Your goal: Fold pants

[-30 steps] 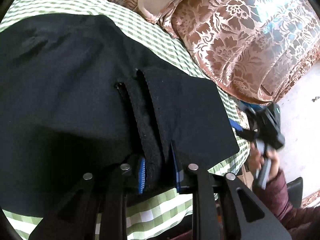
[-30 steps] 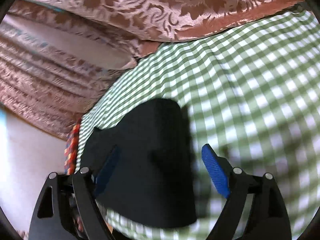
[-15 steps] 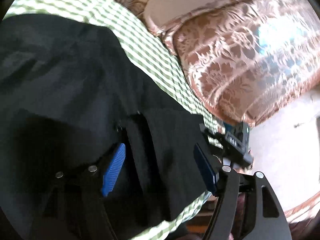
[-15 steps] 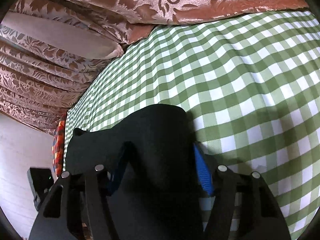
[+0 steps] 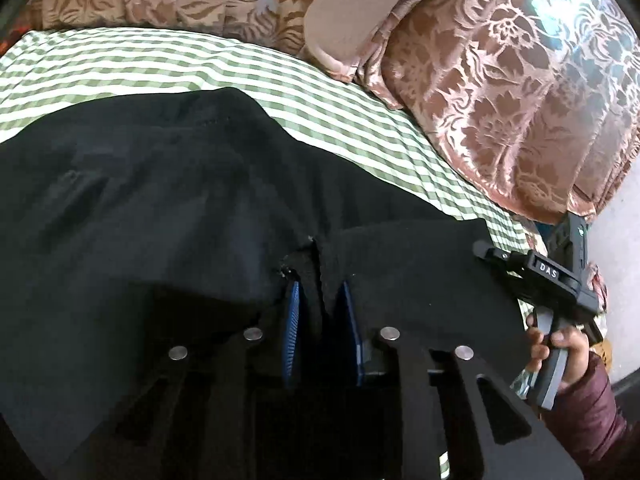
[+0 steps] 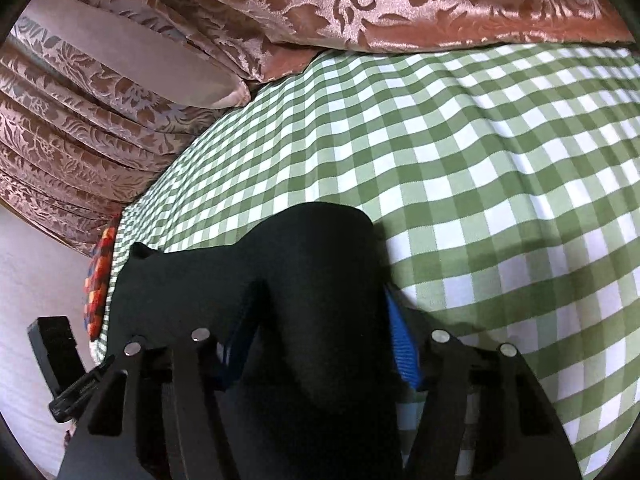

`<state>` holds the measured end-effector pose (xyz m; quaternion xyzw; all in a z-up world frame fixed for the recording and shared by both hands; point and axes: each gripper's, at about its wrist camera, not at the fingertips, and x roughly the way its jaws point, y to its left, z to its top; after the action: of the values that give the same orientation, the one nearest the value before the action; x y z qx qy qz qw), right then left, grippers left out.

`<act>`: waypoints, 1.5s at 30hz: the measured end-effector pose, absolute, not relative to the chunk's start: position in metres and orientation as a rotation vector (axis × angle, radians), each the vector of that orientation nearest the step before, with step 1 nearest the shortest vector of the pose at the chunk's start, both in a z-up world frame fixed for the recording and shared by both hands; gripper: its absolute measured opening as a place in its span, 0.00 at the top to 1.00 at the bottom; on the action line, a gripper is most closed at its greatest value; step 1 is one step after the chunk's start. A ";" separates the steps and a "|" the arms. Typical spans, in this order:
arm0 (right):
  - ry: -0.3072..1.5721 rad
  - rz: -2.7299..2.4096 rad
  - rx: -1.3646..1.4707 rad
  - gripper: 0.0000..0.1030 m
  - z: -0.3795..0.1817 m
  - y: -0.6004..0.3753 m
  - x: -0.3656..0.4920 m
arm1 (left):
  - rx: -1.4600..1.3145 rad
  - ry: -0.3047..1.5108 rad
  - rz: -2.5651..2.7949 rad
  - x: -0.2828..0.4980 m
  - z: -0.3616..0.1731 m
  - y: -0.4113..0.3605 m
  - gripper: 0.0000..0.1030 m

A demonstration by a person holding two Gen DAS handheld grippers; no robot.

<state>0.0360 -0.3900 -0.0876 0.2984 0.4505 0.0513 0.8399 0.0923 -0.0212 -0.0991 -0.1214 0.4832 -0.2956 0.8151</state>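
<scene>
Black pants point(image 5: 160, 200) lie spread over a green-checked sheet point(image 5: 120, 60). My left gripper point(image 5: 320, 320) is closing on a raised fold at their near edge, and black cloth fills the gap between its blue pads point(image 5: 294, 320). The right wrist view shows my right gripper point(image 6: 320, 344) shut on a thick bunched end of the pants point(image 6: 312, 260), a blue pad point(image 6: 404, 356) against each side. That right gripper point(image 5: 548, 280) also appears at the right edge of the left wrist view, held by a hand point(image 5: 568, 340) in a maroon sleeve.
Brown floral cushions point(image 5: 520, 100) border the sheet on its far side and fill the top of the right wrist view point(image 6: 360, 0). Bare checked sheet point(image 6: 500, 160) stretches away past the pants. Pale floor point(image 5: 624, 220) lies off the bed's edge, and a bright patterned cloth point(image 6: 100, 272) hangs there.
The left gripper let go of one fold, opened wide, shifted over the pants and closed on another. The right jaws, wide a second ago, closed on the bunched pants end.
</scene>
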 end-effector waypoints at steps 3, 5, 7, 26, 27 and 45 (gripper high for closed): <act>0.948 0.091 0.606 0.35 -0.081 -0.391 0.034 | -0.246 1.022 -0.596 0.087 -0.092 -0.019 0.63; 0.923 0.084 0.573 0.31 -0.070 -0.390 0.029 | -0.233 0.997 -0.567 0.082 -0.084 -0.014 0.50; 0.888 0.077 0.540 0.31 -0.057 -0.387 0.021 | -0.221 0.983 -0.551 0.076 -0.080 -0.009 0.46; 0.973 0.424 0.238 0.76 -0.068 -0.237 -0.030 | 0.024 0.909 -0.446 0.017 -0.073 -0.015 0.46; 0.974 0.423 0.240 0.76 -0.068 -0.237 -0.030 | 0.028 0.909 -0.440 0.017 -0.073 -0.016 0.46; 0.939 0.437 0.196 0.75 -0.047 -0.226 -0.040 | -0.052 0.945 -0.434 0.020 -0.087 0.000 0.39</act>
<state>-0.0397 -0.2256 -0.0466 0.0936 0.4482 0.2086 0.8642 0.0198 -0.0005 -0.0874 -0.0250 0.4516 -0.2072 0.8675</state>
